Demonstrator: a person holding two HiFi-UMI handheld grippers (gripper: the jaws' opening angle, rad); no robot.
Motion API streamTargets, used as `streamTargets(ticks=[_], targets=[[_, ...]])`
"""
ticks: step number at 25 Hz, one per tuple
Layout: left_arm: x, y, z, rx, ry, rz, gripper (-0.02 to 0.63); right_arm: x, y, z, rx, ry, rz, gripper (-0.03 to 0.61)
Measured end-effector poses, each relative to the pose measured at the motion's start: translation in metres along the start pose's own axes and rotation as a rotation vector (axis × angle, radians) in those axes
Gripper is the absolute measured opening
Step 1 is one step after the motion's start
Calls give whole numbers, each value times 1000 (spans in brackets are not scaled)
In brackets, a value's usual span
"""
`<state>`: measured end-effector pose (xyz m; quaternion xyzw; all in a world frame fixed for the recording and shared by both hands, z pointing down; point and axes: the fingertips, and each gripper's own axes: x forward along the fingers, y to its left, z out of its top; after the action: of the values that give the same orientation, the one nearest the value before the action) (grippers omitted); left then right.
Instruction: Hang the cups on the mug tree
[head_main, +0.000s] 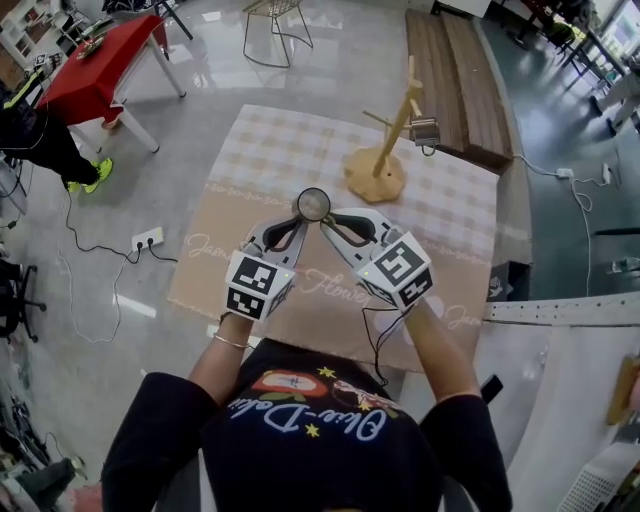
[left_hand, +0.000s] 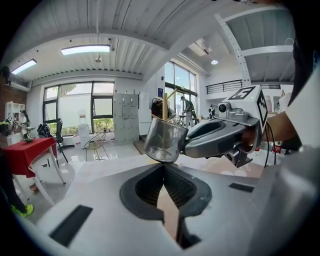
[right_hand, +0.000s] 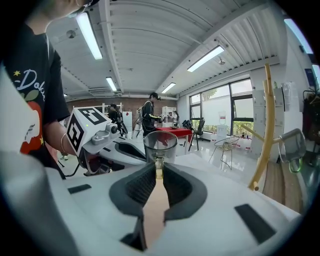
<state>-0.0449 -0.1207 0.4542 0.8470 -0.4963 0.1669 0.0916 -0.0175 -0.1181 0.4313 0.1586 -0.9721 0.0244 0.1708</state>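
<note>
Above the cloth-covered bench (head_main: 270, 150), between the person and the wooden mug tree (head_main: 385, 150), a clear glass cup (head_main: 314, 204) was held off the surface. The right gripper (right_hand: 159, 167) had its fingers clamped on the cup's handle, with the cup upright just ahead of them. The left gripper (left_hand: 164, 165) had its fingers pressed together with nothing between them. Their tips lay just under the cup's base, and whether they touched it could not be told. A second glass cup (head_main: 425, 131) already hung from a peg on the tree's right side. The step in hand was judged to be the carry toward the tree, which stood well apart from the held cup. The next move would call for raising the cup to a free peg, turning the handle's opening toward the peg's tip, and sliding it on before the fingers part.
</note>
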Motion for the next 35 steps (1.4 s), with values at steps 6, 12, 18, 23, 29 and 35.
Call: streamTargets(ticks=[6, 12, 18, 23, 29, 35], targets=[[9, 1, 6, 10, -5, -48, 9, -1, -8, 1, 31, -4, -36, 49], [16, 16, 12, 9, 6, -91, 8, 10, -17, 10, 79, -10, -56, 49], [16, 32, 17, 8, 13, -106, 8, 23, -21, 19, 101, -21, -71, 49], [15, 41, 20, 12, 15, -111, 8, 30, -23, 25, 109, -30, -76, 49], [15, 49, 29, 22, 6, -110, 8, 33, -27, 34, 138, -54, -84, 49], [19, 51, 34, 33, 2, -107, 8, 33, -33, 37, 140, -61, -92, 49]])
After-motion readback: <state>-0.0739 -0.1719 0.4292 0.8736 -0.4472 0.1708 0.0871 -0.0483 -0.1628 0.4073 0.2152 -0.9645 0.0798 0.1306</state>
